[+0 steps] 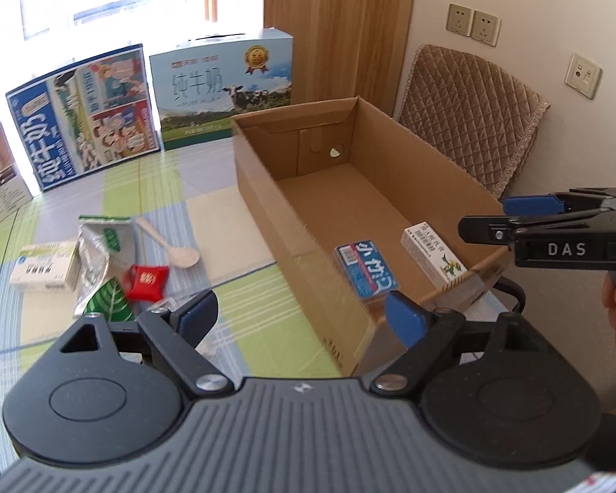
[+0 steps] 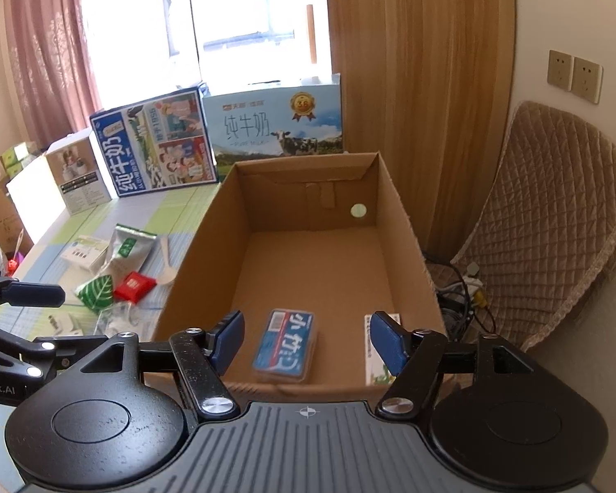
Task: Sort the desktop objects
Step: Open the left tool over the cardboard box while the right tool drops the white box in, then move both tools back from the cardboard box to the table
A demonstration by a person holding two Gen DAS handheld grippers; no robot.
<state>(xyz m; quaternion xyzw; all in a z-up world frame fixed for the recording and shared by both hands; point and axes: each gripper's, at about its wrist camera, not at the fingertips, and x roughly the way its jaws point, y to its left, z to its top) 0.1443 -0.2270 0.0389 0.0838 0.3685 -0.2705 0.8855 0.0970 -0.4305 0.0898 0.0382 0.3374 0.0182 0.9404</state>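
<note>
Both grippers stand wide apart at the fingers and carry nothing. The right gripper (image 2: 306, 343) hovers over the near end of the cardboard box (image 2: 398, 205), above the blue card case (image 2: 285, 345) and white medicine carton (image 1: 433, 256) lying inside it. The left gripper (image 1: 302, 316) hangs just outside the box's left wall. Left of the box lie the red packet (image 1: 145, 281), green leaf sachet (image 1: 106, 304), silver pouch (image 1: 98, 254), spoon (image 1: 172, 246) and another white carton (image 1: 45, 273). Sorting looks partway done; next likely means reaching left for the red packet.

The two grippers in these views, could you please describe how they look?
Both the left gripper and right gripper have black linkages with silver rivets, blue-padded fingers and a ribbed grey body. The right one's side reads "DAS"; the left one's reads "obot.AI".
</note>
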